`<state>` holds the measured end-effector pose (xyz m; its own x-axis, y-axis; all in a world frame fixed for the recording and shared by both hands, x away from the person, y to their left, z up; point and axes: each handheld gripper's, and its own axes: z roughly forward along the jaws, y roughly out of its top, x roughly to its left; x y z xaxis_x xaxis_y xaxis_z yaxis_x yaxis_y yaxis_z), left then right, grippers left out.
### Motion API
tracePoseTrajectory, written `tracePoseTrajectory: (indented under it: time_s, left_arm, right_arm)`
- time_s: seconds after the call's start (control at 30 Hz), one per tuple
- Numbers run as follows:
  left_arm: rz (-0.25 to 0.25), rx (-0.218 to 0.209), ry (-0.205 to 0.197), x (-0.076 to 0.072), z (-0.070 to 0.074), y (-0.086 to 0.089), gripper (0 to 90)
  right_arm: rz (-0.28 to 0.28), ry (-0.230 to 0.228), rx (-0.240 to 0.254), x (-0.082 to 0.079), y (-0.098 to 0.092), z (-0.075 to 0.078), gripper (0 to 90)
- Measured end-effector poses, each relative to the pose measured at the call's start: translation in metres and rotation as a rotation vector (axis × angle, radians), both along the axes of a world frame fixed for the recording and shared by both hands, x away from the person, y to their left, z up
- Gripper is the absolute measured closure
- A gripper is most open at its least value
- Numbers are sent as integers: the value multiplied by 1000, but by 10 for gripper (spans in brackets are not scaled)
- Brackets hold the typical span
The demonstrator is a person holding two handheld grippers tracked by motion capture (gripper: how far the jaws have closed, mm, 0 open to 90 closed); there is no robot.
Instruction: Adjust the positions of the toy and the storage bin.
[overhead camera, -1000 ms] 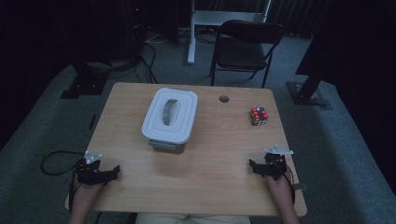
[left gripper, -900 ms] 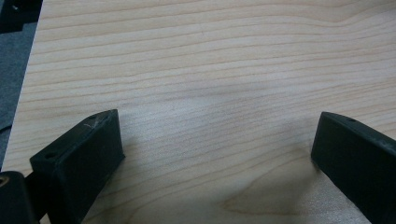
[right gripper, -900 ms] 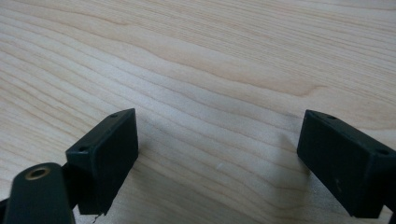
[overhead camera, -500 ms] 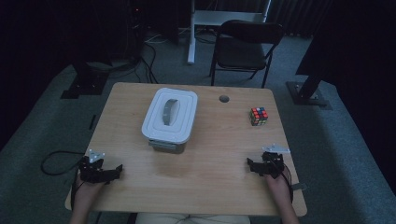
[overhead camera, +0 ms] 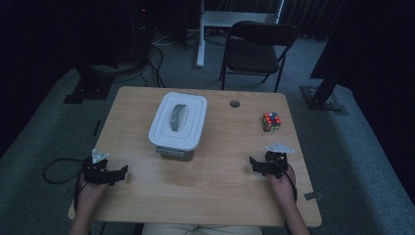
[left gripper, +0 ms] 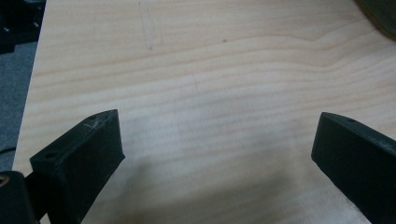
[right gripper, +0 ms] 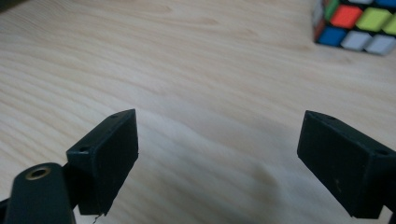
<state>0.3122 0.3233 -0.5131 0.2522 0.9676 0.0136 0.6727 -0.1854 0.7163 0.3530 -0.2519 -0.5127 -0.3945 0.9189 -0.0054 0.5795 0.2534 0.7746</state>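
Both hands have slid back toward the near edge since a second ago, the right gripper (overhead camera: pixel 258 165) drifting a touch inward while the left gripper (overhead camera: pixel 115 174) sinks lower at the table's (overhead camera: pixel 215 196) left side. From the high view, the puzzle cube (overhead camera: pixel 271 122) sits alone near the right edge, multicoloured and square-on, well apart from the white lidded box (overhead camera: pixel 178 122) at centre. The forearms come up from the bottom, wrists low, jaws pointing inward across the wood. Over to the left gripper (left gripper: pixel 215 154) view: jaws spread wide, bare grain between them. Now the right gripper (right gripper: pixel 219 158) view: jaws likewise parted and empty, the cube (right gripper: pixel 357 23) up at the top right corner, red, green, blue and white tiles showing.
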Motion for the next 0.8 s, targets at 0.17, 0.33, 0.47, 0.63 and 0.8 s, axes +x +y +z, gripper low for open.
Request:
tracePoseTrajectory:
  time_s: [0.17, 0.33, 0.47, 0.63, 0.8]
  left_arm:
    - [-27, -8, -24, 12, 6, -2, 26]
    - [-31, -12, -41, 25, 11, -6, 26]
    - [-32, -15, -43, 37, 12, -10, 26]
    - [-19, -29, -29, 57, 7, -18, 26]
    - [-25, -38, -16, 74, 4, -25, 26]
  right_arm:
    - [23, -8, 0, 10, 14, 2, 121]
    - [51, -7, -1, 20, 32, -1, 122]
    - [78, -5, 1, 27, 47, -2, 122]
    - [98, 0, 36, 37, 64, -4, 122]
    - [117, -4, 48, 46, 83, -4, 122]
